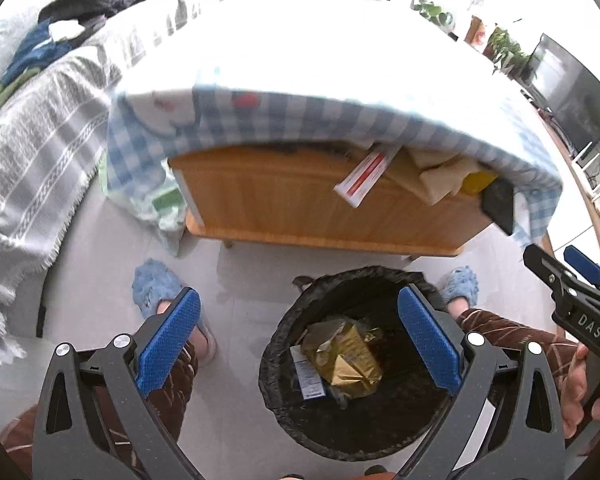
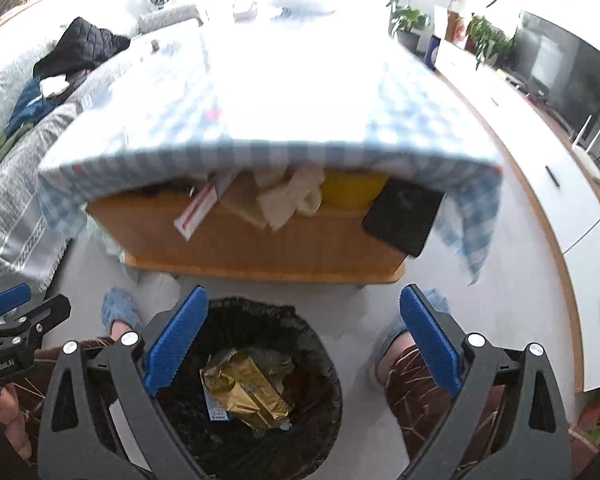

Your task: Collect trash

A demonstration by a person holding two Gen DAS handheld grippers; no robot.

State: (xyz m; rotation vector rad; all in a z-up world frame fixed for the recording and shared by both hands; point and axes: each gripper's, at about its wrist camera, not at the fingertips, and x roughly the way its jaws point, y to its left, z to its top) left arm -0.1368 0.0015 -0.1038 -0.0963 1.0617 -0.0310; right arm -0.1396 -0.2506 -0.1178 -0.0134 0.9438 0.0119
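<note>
A round trash bin lined with a black bag (image 1: pixel 276 364) (image 2: pixel 324 360) stands on the floor between the person's feet. A crumpled gold wrapper (image 1: pixel 346 354) (image 2: pixel 246 390) and a small white label lie inside it. My left gripper (image 1: pixel 300 344) is open and empty, held above the bin's left side. My right gripper (image 2: pixel 302 344) is open and empty, above the bin's right side. The right gripper shows at the right edge of the left wrist view (image 1: pixel 576 292); the left gripper shows at the left edge of the right wrist view (image 2: pixel 16 320).
A wooden coffee table (image 1: pixel 300 204) (image 2: pixel 236 240) under a blue checked cloth (image 1: pixel 300 116) (image 2: pixel 260 152) stands just beyond the bin, with papers, a yellow item and a black item on its shelf. A sofa with grey throw (image 1: pixel 32 152) is left; a TV (image 2: pixel 560 76) is right.
</note>
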